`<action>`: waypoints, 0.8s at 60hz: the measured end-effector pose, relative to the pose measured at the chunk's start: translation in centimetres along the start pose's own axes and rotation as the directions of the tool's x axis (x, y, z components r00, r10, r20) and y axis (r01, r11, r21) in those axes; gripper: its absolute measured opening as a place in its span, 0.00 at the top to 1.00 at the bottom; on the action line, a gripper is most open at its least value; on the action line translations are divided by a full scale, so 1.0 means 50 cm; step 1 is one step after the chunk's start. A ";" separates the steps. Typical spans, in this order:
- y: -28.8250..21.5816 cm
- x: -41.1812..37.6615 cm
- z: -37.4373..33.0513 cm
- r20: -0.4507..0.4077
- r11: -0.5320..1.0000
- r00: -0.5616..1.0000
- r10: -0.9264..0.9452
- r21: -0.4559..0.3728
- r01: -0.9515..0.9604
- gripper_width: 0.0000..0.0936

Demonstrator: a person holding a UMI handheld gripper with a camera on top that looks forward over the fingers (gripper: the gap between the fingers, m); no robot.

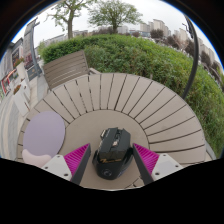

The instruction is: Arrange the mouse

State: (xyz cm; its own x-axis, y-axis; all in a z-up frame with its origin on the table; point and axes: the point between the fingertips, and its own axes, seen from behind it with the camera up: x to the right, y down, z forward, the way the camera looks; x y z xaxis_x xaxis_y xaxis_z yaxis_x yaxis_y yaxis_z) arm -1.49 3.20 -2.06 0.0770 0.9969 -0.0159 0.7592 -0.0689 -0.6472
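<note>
Gripper [113,160] fingers apart around mouse [113,152]
It sat between my pads on the wooden table [120,100].

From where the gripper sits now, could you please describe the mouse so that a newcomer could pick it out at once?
Start at the round slatted wooden table outdoors, with a hedge behind it. On the near part of it, the mouse lies between the open jaws of the gripper, with a gap at each side. It is black and humped, unlike the flat, pale round mat lying off to one side.
</note>
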 end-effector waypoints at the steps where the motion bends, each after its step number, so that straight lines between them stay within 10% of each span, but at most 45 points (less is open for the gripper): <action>1: -0.003 0.000 0.000 0.003 1.000 1.000 -0.001 -0.002 0.001 0.08; 48: -0.035 -0.022 0.011 -0.001 0.991 0.992 -0.125 -0.040 0.125 0.48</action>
State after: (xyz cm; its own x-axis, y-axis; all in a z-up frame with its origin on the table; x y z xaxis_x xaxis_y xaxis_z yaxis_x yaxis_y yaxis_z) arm -3.26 2.26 -1.31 -0.0181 0.9977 0.0659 0.7882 0.0548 -0.6130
